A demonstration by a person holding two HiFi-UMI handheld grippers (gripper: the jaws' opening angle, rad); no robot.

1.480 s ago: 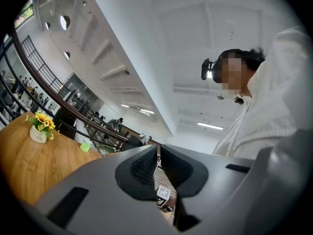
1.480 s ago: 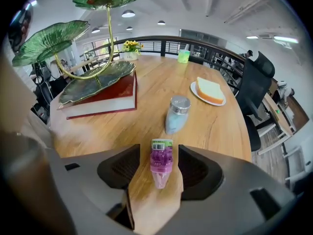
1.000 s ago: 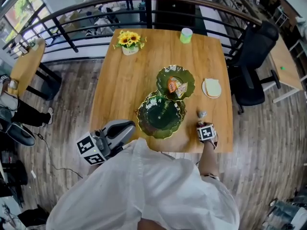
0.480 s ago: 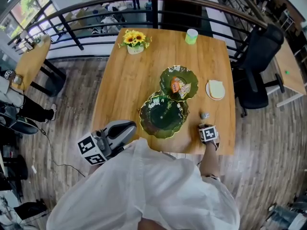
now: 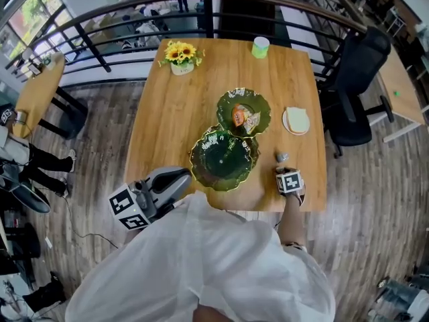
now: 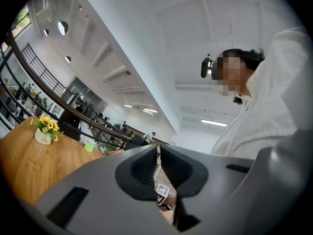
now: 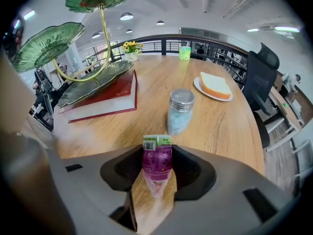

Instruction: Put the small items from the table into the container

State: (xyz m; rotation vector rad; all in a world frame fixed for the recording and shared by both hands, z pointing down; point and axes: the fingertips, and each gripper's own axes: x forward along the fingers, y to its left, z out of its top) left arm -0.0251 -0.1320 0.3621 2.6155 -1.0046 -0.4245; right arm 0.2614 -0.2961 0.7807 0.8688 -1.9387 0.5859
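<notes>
Rectangular wooden desk (image 5: 167,113), seen whole only in the head view. At its centre stands a two-tier green glass dish stand with leaf-shaped bowls (image 5: 199,161). The head view alone looks into the upper bowl, which holds orange and pale snack packets (image 5: 242,119). The right gripper view alone shows the flat red book (image 7: 105,99) under the stand.

Left gripper (image 6: 158,155): off the desk's near left corner, against the person's white garment. Its own view looks up at the ceiling and shows the jaws clenched with nothing between them.

Right gripper (image 7: 157,152): at the near right edge, pointing steeply down.

Far edge: potted sunflowers (image 5: 180,57) and a green cup (image 5: 260,47). Right side: a white plate with a bread slice (image 5: 296,121).

Just beyond the right gripper stands a glass shaker with a metal lid (image 7: 179,110).

Small plastic bottle with a purple label (image 7: 157,165): hidden in the head view, it lies between the closing right jaws, both pads against its sides.
</notes>
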